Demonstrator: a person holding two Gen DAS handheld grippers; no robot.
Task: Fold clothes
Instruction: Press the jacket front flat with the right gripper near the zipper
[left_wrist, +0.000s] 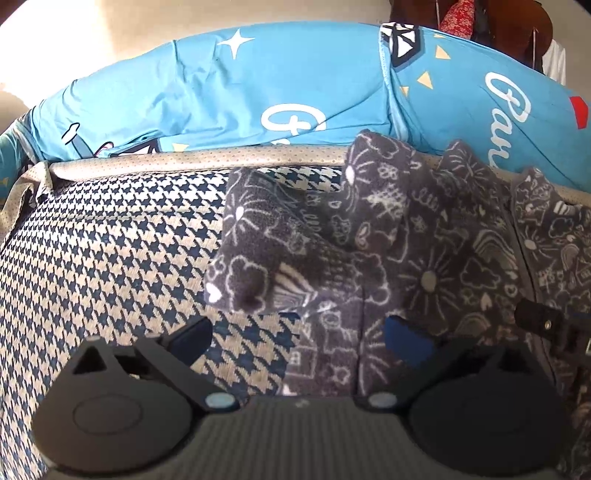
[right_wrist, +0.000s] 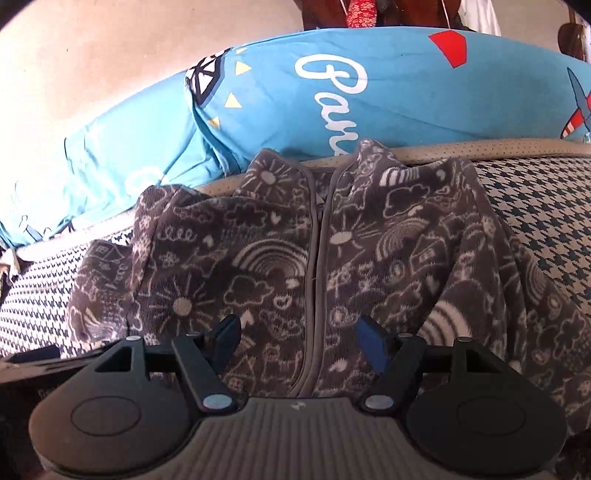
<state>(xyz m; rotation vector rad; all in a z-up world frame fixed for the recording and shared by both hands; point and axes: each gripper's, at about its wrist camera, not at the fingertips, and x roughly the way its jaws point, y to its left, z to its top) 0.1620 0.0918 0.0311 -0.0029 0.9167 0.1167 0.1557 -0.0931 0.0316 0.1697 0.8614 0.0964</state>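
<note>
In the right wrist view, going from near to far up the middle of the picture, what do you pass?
Right gripper, fingers apart, nothing between them → grey patterned fleece jacket lying zip-up → beige piped edge of the houndstooth cushion → blue printed pillow → dark furniture at the back.

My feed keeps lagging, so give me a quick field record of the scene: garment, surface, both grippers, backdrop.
garment: grey patterned fleece jacket, front up, zip closed, not yet folded
sleeve: one sleeve bunched over the jacket's side
surface: houndstooth cushion
left gripper: open, empty, at the jacket's edge
right gripper: open, empty, over the zip
backdrop: blue printed pillows
</note>
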